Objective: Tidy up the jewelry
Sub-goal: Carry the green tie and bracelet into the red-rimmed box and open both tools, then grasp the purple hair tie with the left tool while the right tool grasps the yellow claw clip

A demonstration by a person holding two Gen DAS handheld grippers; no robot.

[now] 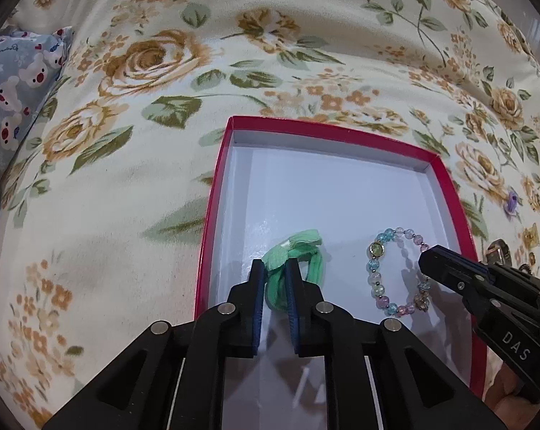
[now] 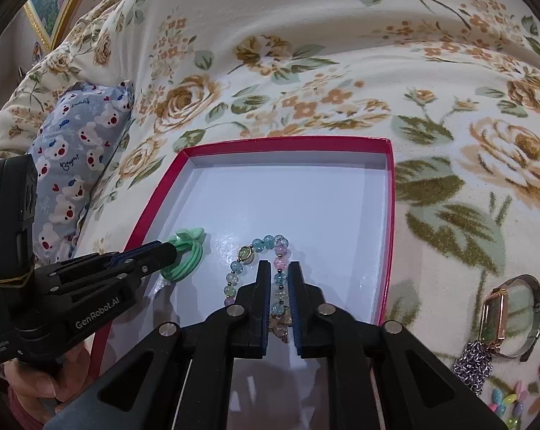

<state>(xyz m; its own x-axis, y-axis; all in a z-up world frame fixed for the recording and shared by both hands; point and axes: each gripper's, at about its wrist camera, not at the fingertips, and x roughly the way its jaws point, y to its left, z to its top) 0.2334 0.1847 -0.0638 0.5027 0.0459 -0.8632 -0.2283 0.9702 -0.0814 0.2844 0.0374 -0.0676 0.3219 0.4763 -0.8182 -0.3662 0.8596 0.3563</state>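
A shallow red box (image 1: 212, 197) with a white floor lies on a floral bedspread. My left gripper (image 1: 274, 263) reaches into its near left part, jaws narrowly apart, pads against a green hair tie (image 1: 305, 247) that rests on the floor. In the right wrist view that left gripper (image 2: 169, 249) sits at the hair tie (image 2: 187, 268) inside the box (image 2: 144, 215). My right gripper (image 2: 280, 265) has its pads on one side of a pastel bead bracelet (image 2: 246, 253), which lies flat on the floor. From the left wrist view, the right gripper (image 1: 425, 256) meets the bracelet (image 1: 377, 251) at its right edge.
Right of the box lie a watch (image 2: 495, 317), a silver chain (image 2: 472, 365) and small coloured beads (image 2: 510, 399). A blue bear-print pillow (image 2: 76, 150) sits left of the box. A person's hand (image 2: 37, 383) holds the left gripper. The bedspread rises behind the box.
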